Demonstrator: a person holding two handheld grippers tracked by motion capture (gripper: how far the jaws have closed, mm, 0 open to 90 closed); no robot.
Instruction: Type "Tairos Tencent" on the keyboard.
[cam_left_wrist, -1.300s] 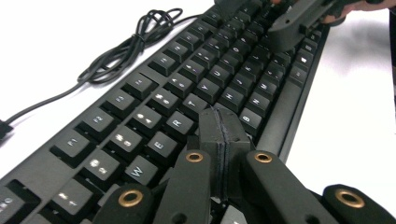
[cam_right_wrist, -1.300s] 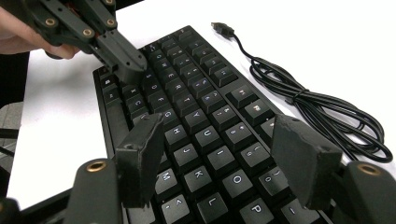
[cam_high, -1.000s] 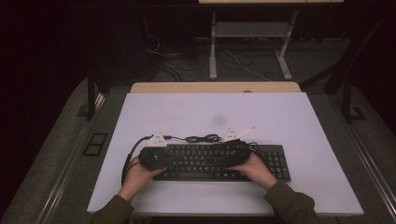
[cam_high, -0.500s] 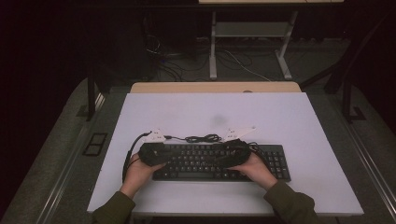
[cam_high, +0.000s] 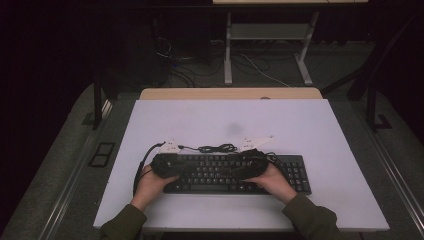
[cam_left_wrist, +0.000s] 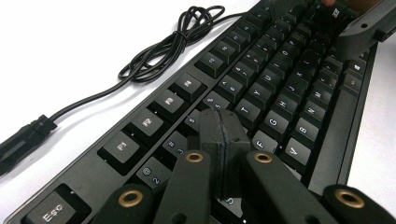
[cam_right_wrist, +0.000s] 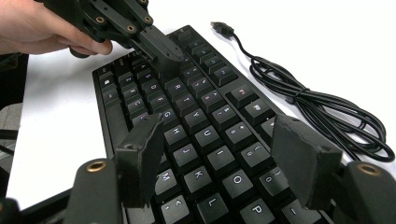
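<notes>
Olive-green sleeves (cam_high: 312, 220); black grippers with brass-coloured pivot screws (cam_left_wrist: 194, 157).

keyboard (cam_left_wrist: 261, 93) matt black plastic, keycaps smooth with a faint sheen. cable (cam_right_wrist: 327, 107) glossy black rubbery sheath. left gripper (cam_left_wrist: 223, 140) rough matt black plastic, brass-looking rivets. table (cam_high: 300, 125) smooth matt white. sleeves (cam_high: 315, 220) olive cloth.

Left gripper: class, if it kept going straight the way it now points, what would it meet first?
Most likely the keyboard: the left gripper, fingers closed together, slants down over the letter keys, with nothing between. Exactly which key is hard to judge.
</notes>
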